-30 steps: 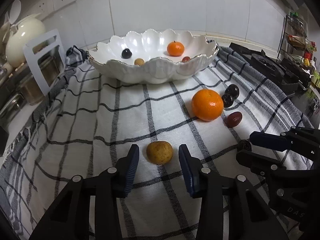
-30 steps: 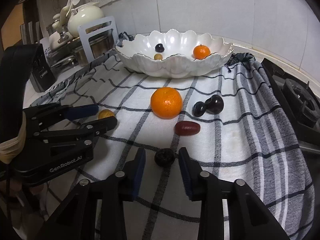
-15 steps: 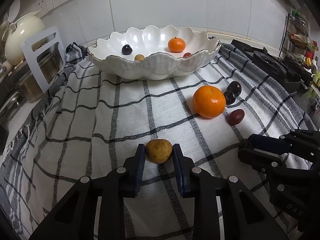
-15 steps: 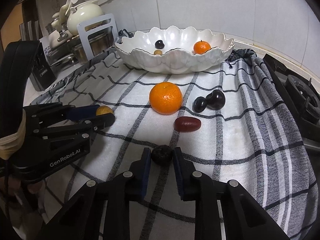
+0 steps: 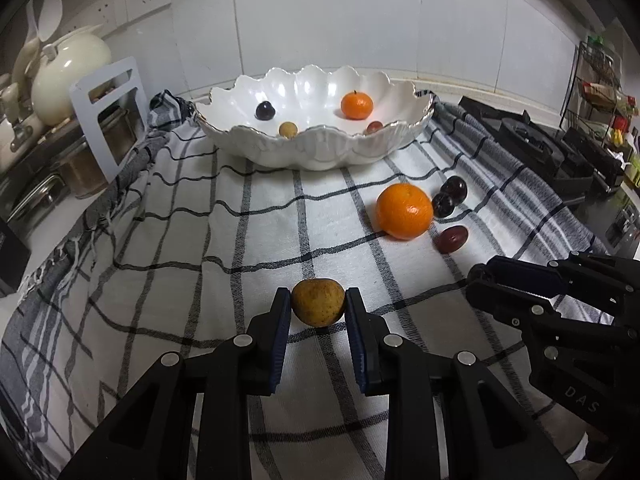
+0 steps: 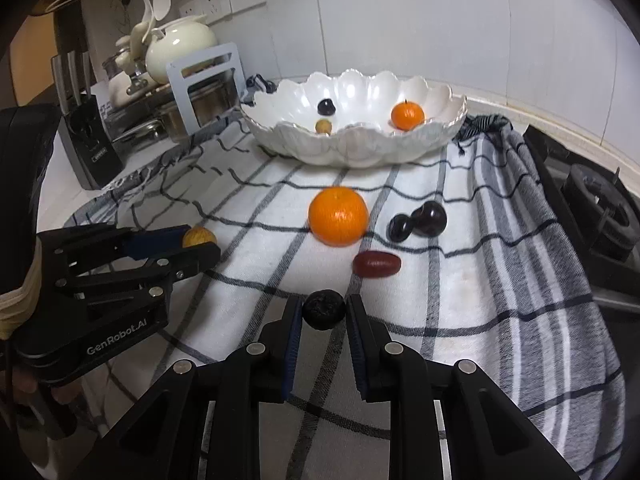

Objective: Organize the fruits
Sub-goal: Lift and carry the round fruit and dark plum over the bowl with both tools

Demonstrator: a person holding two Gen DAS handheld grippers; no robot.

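Note:
My left gripper (image 5: 318,308) is shut on a small yellow-brown fruit (image 5: 318,307), held just above the checked cloth (image 5: 168,280). My right gripper (image 6: 323,312) is shut on a small wrinkled black fruit (image 6: 323,309). Ahead stands a white scalloped bowl (image 5: 316,152) holding a small orange (image 5: 357,105), a dark plum (image 5: 265,111), a small tan fruit (image 5: 288,129) and a reddish fruit (image 5: 375,126). On the cloth lie a large orange (image 5: 404,211), two dark plums (image 5: 449,198) and a dark red date (image 5: 451,239).
A white rack (image 5: 110,116) with pots and a cream teapot (image 5: 68,68) stand at the left. A black gas hob (image 5: 548,152) lies at the right edge of the cloth. A knife block (image 6: 86,140) stands far left in the right wrist view.
Both grippers went from open around their fruits to shut on them. Both have since lifted slightly with the fruits held.

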